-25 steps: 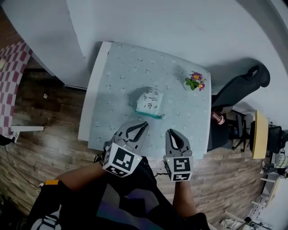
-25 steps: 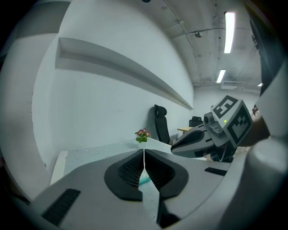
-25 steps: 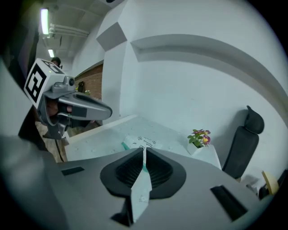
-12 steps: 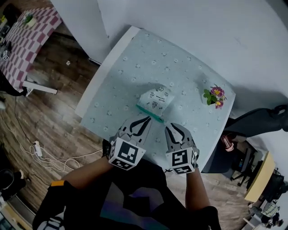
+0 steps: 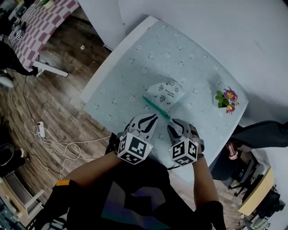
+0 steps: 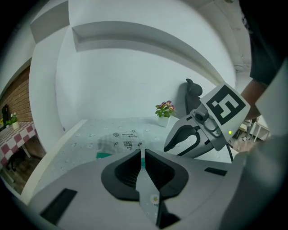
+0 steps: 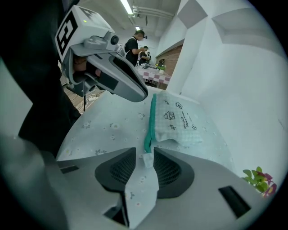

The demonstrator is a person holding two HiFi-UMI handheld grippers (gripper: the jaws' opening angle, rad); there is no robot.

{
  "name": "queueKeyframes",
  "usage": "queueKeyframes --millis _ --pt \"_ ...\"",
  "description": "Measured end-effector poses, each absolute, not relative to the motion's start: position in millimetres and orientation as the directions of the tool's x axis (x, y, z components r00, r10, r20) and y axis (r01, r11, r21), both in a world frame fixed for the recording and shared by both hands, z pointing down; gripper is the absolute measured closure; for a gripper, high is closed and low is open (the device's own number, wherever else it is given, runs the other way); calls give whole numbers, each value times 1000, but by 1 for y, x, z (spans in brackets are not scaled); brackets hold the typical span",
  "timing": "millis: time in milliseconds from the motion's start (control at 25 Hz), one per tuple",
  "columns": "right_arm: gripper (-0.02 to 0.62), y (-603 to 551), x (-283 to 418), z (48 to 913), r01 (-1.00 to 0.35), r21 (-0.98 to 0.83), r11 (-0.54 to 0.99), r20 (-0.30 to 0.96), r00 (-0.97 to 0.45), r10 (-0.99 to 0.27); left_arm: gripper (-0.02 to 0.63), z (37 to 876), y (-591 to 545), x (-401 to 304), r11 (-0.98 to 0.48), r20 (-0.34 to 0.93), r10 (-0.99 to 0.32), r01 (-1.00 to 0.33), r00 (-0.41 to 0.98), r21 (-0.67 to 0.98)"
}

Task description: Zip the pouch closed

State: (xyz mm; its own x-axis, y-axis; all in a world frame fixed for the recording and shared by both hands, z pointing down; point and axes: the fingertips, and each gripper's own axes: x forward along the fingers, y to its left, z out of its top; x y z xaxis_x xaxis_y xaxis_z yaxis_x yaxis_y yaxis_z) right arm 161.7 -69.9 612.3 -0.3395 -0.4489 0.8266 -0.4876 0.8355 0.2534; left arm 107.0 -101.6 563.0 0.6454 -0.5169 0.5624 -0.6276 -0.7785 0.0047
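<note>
Right gripper (image 7: 144,152), jaws just opening, has the zipper tab (image 7: 146,160) loose between them; center it before pinching. Left gripper (image 6: 141,153) is together, empty.

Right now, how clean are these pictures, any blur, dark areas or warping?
Head view: dim and dark toward the bottom, pouch readable. Left gripper view: fisheye curve, black corners, pouch smeared. Right gripper view: same curve, pouch and zip sharp, ceiling lamp bright at top.

Pale checked pouch (image 5: 168,93), small dark prints, teal zipper (image 5: 156,107) along near edge, on the table (image 5: 135,72).
</note>
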Motion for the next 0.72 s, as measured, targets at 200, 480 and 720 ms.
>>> queueKeyframes --millis 200,480,720 --pt "469 -72 168 620 -469 247 848 838 -335 -430 592 577 -101 109 -779 587 -512 -628 627 -8" --pt "469 -76 170 631 -432 230 872 850 -346 -396 592 594 -93 113 -770 612 -500 -639 613 12" --pt "471 -75 165 643 -432 145 890 872 -370 -322 592 593 -91 105 -761 612 -499 -648 614 30"
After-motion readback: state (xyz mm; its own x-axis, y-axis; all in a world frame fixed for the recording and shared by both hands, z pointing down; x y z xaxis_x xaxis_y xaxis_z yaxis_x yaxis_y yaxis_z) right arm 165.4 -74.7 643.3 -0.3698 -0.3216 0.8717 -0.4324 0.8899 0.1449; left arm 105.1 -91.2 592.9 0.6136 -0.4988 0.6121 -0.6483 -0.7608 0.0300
